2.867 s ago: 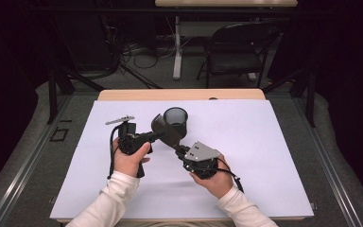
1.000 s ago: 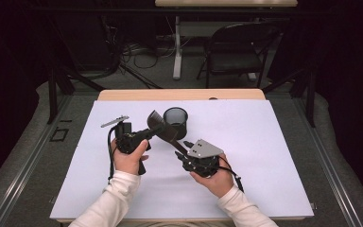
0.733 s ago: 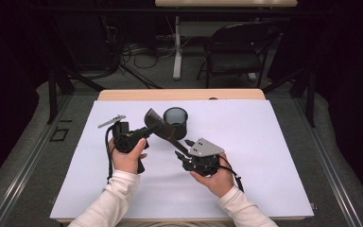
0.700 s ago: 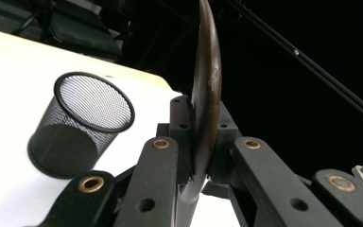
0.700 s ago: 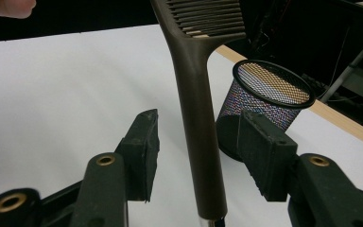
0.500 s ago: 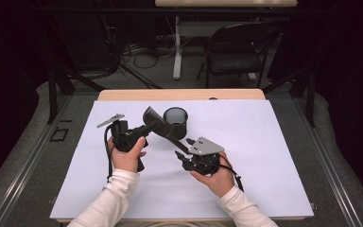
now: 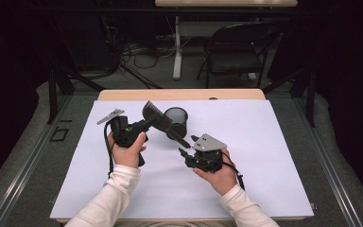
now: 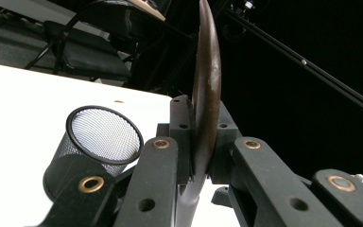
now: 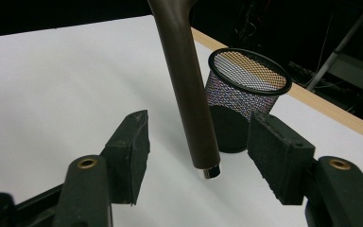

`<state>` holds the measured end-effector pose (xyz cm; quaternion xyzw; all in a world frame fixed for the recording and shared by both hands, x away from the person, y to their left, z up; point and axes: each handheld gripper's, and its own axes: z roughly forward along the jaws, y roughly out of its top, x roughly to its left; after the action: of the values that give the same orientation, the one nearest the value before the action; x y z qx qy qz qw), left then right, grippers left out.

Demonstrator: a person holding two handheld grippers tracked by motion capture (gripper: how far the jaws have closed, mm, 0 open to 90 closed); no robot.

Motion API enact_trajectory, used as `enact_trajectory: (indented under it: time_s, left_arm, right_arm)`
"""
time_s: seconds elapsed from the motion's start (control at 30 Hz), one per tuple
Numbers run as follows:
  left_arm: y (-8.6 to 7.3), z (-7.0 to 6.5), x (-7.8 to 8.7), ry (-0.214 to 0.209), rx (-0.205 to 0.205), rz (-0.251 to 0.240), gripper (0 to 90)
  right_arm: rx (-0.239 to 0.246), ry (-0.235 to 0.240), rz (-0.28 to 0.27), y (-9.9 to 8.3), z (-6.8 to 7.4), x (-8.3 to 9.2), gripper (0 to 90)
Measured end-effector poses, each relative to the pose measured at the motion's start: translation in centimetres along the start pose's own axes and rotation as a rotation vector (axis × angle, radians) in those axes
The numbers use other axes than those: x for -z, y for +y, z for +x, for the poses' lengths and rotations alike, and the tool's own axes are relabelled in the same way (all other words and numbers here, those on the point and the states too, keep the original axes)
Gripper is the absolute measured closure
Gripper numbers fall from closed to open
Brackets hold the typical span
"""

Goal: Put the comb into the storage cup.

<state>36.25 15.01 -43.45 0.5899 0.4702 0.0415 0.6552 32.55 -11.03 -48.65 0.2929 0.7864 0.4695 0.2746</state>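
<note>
A dark brown utensil [image 7: 154, 115] with a broad head and a round handle hangs slanted above the white table cover. My left gripper [image 7: 147, 124] is shut on it just below the head; in the left gripper view the utensil [image 8: 207, 71] stands edge-on, pinched between my left gripper's [image 8: 203, 118] pads. My right gripper [image 7: 189, 144] is open and its jaws have just been opening. The handle end [image 9: 184, 71] hangs between my right gripper's [image 9: 203, 142] pads without touching them. A black mesh cup [image 7: 179, 117] stands upright just behind the handle, and shows again as the cup [image 8: 105, 135] and the cup [image 9: 248, 80].
The white cover [image 7: 264, 156] spreads over most of the table, with a wooden strip [image 7: 179, 94] bare at the far edge. A black chair [image 7: 236, 52] and a table leg [image 7: 176, 47] stand on the floor beyond.
The left gripper has drawn the utensil's head leftward, away from the cup. The right gripper's jaws have spread off the handle end. The right hand has stayed about where it was.
</note>
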Motion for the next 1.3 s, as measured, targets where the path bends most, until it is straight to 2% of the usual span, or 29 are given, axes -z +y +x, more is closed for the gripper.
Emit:
enact_trajectory:
  time_s: [0.3,0.77,0.83,0.9,1.0,1.3]
  left_arm:
    - [0.8,-0.2,-0.2,0.009,-0.025,-0.012,84.1]
    - [2.3,-0.8,-0.5,0.018,-0.050,-0.019,84.1]
    - [2.5,-0.9,-0.5,0.020,-0.056,-0.021,84.1]
    - [2.8,-1.0,-0.5,0.023,-0.064,-0.023,84.1]
    - [3.1,-1.0,-0.5,0.028,-0.064,-0.027,84.1]
    - [4.0,-0.9,-0.3,0.048,-0.072,-0.039,84.1]
  right_arm:
    - [-0.034,0.014,-0.007,-0.1,-0.5,0.1,34.3]
    - [-0.120,0.041,0.003,-0.1,-1.7,0.7,34.7]
    - [-0.113,0.056,0.004,-0.1,-1.8,0.9,32.4]
    - [-0.116,0.046,0.004,-0.1,-1.8,1.0,32.4]
    - [-0.122,0.063,0.001,-0.1,-1.9,1.1,28.2]
    - [-0.129,0.072,-0.013,-0.1,-2.2,1.6,21.1]
